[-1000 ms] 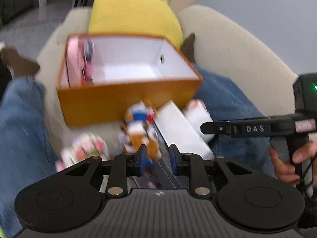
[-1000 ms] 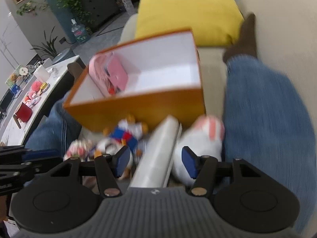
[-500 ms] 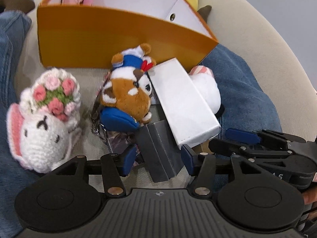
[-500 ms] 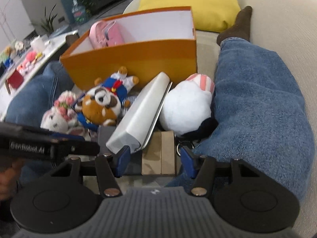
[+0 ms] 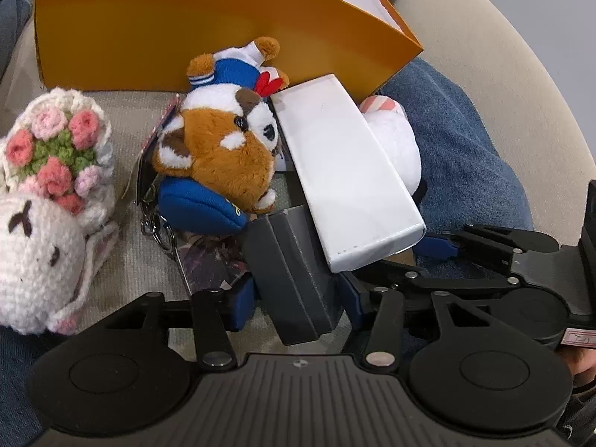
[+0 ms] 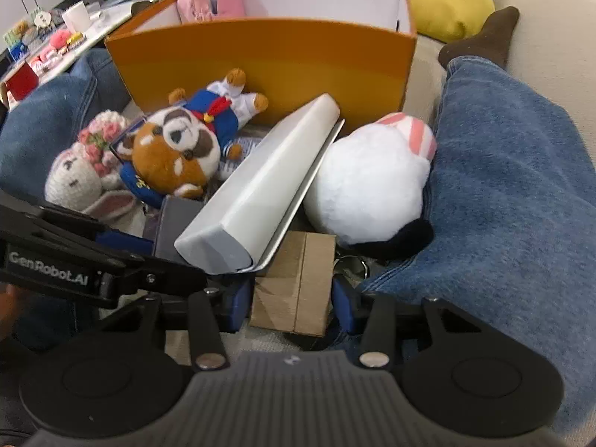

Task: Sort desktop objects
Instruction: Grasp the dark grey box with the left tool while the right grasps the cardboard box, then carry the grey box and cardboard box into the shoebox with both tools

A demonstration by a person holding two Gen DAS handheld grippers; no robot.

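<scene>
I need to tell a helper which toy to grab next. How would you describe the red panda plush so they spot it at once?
Start at the big orange box between the person's jeans-clad legs. Just in front of it, left of the long white box, lies the red panda plush, beside a crocheted bunny. It alone has brown and white fur and a blue sailor outfit with a red bow.

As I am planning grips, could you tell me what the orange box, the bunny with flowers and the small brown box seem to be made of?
Orange box: smooth matte cardboard, going by its thin, white-lined walls.
Bunny with flowers: crocheted yarn, its stitches visible.
Small brown box: probably plain kraft cardboard, with a centre seam.
</scene>
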